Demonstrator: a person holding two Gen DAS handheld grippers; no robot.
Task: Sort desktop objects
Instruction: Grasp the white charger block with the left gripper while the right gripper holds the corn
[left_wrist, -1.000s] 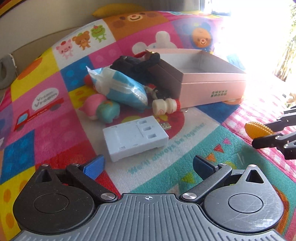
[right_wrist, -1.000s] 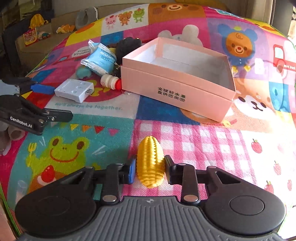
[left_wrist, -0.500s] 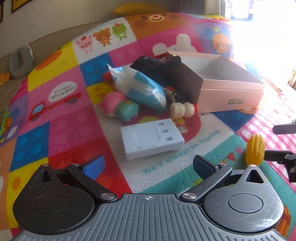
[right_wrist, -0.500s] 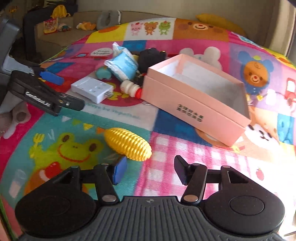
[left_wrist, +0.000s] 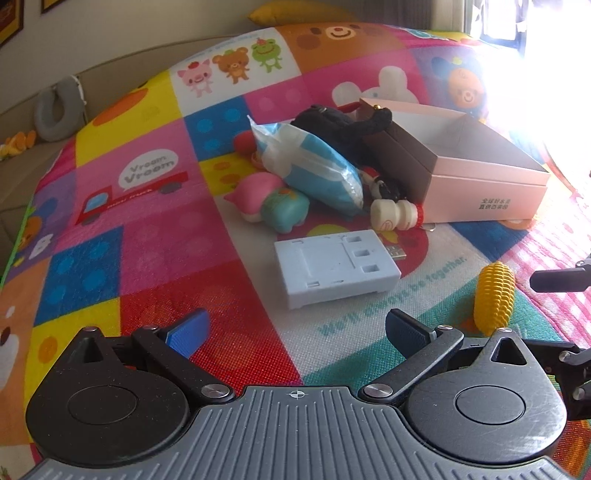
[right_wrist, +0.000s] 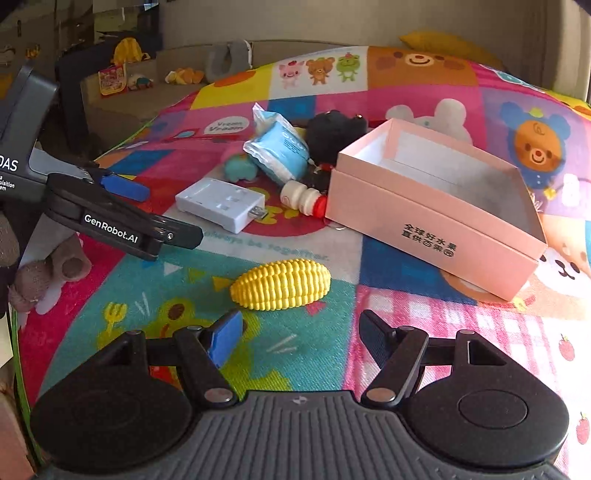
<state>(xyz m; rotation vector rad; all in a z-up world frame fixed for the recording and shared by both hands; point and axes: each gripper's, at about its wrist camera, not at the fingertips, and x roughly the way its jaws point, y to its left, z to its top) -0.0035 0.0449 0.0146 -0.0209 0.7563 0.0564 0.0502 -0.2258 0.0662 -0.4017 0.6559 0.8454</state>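
A yellow toy corn (right_wrist: 280, 284) lies on its side on the colourful play mat, just ahead of my right gripper (right_wrist: 301, 341). That gripper's jaws are opening and nothing is between them. The corn (left_wrist: 494, 297) also shows at the right of the left wrist view. My left gripper (left_wrist: 295, 330) is open and empty, hovering short of a white USB hub (left_wrist: 336, 267). Behind the hub (right_wrist: 221, 203) sits a pile: a blue-white packet (left_wrist: 310, 170), a pink-green squishy toy (left_wrist: 271, 203), a small white bottle (left_wrist: 395, 216) and a black plush (left_wrist: 340, 125). An open pink box (right_wrist: 439, 206) stands empty to the right.
The left gripper's body (right_wrist: 110, 225) reaches in from the left of the right wrist view. A person's hand (right_wrist: 48, 273) shows below it. A sofa with a grey neck pillow (left_wrist: 57, 112) and toys lies beyond the mat's far left edge. Strong window glare washes out the far right.
My right gripper let go of the corn and opened; the corn now lies sideways on the mat ahead of it. The left gripper's view shifted slightly; its jaws stayed open.
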